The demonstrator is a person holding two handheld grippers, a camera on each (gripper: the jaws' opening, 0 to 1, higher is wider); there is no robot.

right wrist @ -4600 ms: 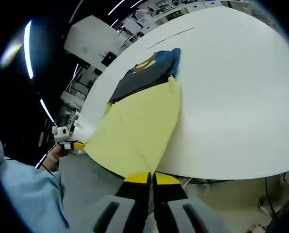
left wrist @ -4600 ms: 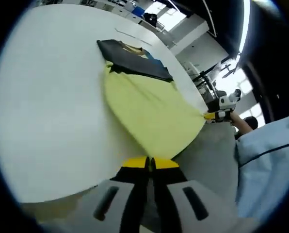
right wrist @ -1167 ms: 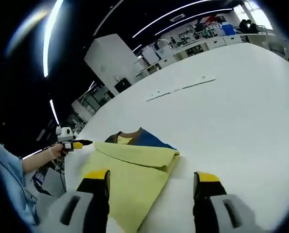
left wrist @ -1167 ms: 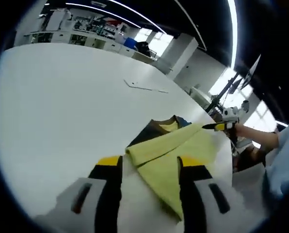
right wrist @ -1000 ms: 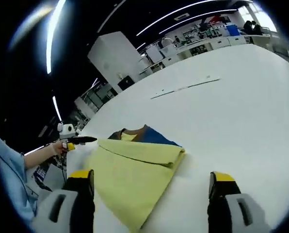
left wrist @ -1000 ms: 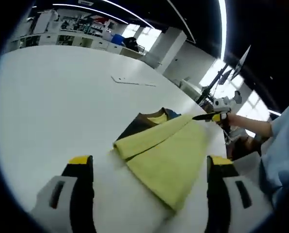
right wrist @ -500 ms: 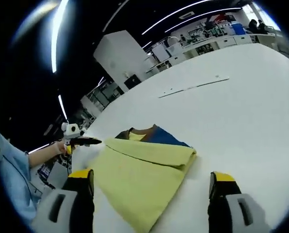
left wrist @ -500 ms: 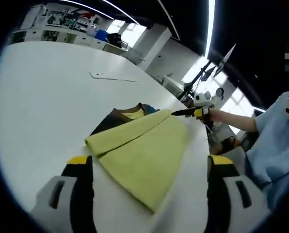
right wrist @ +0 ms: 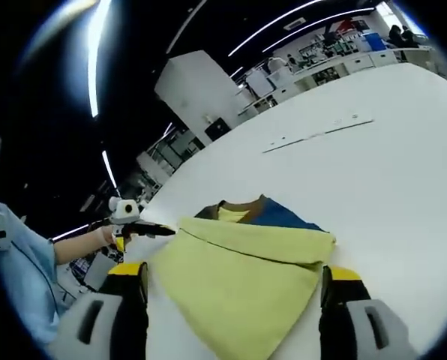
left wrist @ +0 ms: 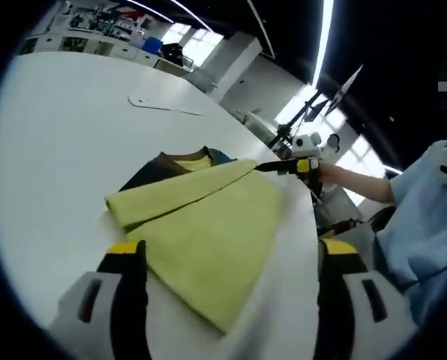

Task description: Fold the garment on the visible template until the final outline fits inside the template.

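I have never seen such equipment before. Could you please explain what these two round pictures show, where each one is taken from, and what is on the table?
A person holds one hand-held tool in each hand, and a fisheye camera rides on each tool, which is why both pictures are round. In the left gripper view, the left tool rises from the bottom as two grey jaws with yellow and black tips, spread wide apart and holding nothing. The right gripper view shows the right tool the same way, also open and empty. Each view also shows the other tool at the side, held in the person's hand.

On the large white table lies a garment. Its yellow-green part is folded over, and a dark part with a blue patch and a neck opening shows at the far end.
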